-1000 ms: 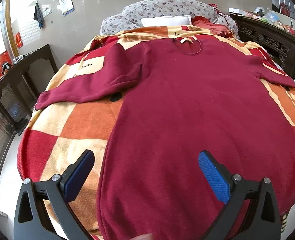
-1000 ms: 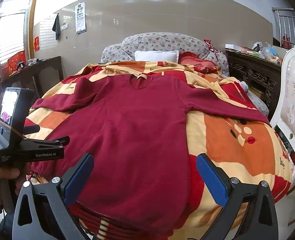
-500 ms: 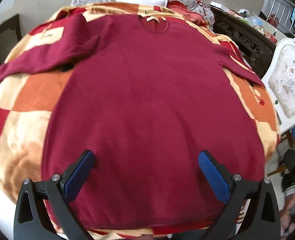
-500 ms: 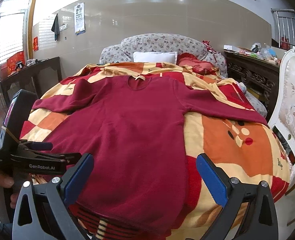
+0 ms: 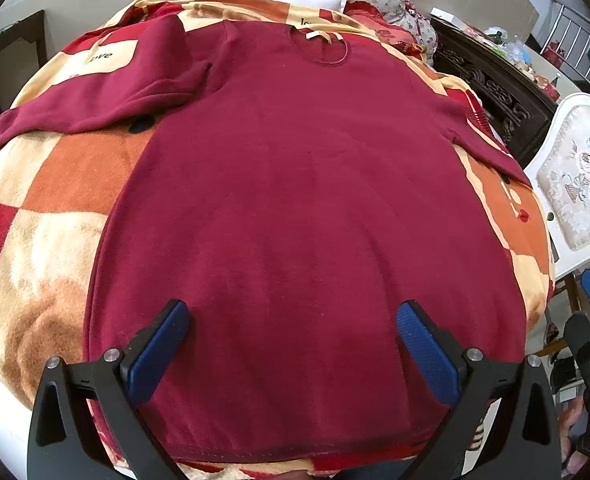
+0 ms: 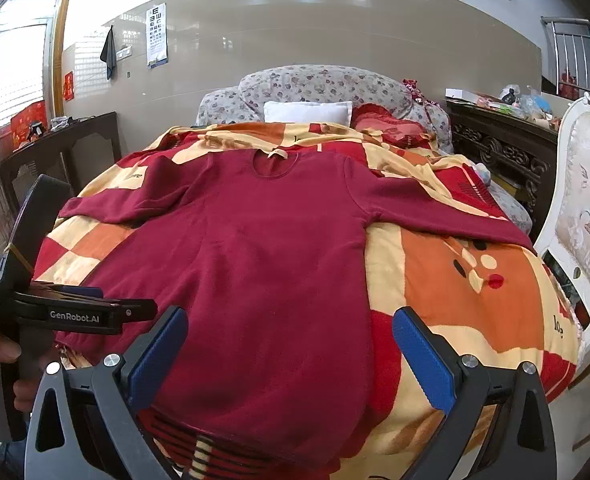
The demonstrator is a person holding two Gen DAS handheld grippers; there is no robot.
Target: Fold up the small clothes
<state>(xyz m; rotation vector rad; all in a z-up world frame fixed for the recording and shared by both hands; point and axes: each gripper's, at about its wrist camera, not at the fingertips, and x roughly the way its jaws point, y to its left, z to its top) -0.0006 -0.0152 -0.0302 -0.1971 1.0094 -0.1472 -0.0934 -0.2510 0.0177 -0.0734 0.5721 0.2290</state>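
A dark red long-sleeved top (image 5: 295,200) lies flat, front up, on a checked orange, red and cream blanket (image 5: 47,184), neck hole at the far end and both sleeves spread out. It also shows in the right wrist view (image 6: 271,264). My left gripper (image 5: 293,348) is open and empty above the hem. My right gripper (image 6: 289,354) is open and empty over the hem's right part. The left gripper's body (image 6: 35,304) shows at the left of the right wrist view.
The blanket (image 6: 475,292) covers a bed with a white pillow (image 6: 307,111) and floral cushions at the head. A white upholstered chair (image 6: 587,216) stands close on the right. Dark wooden furniture lines both sides (image 6: 503,140).
The left gripper has swung from the top's left side to over the middle of the hem, then tilted up a little. The right gripper has barely moved. Both stay open.
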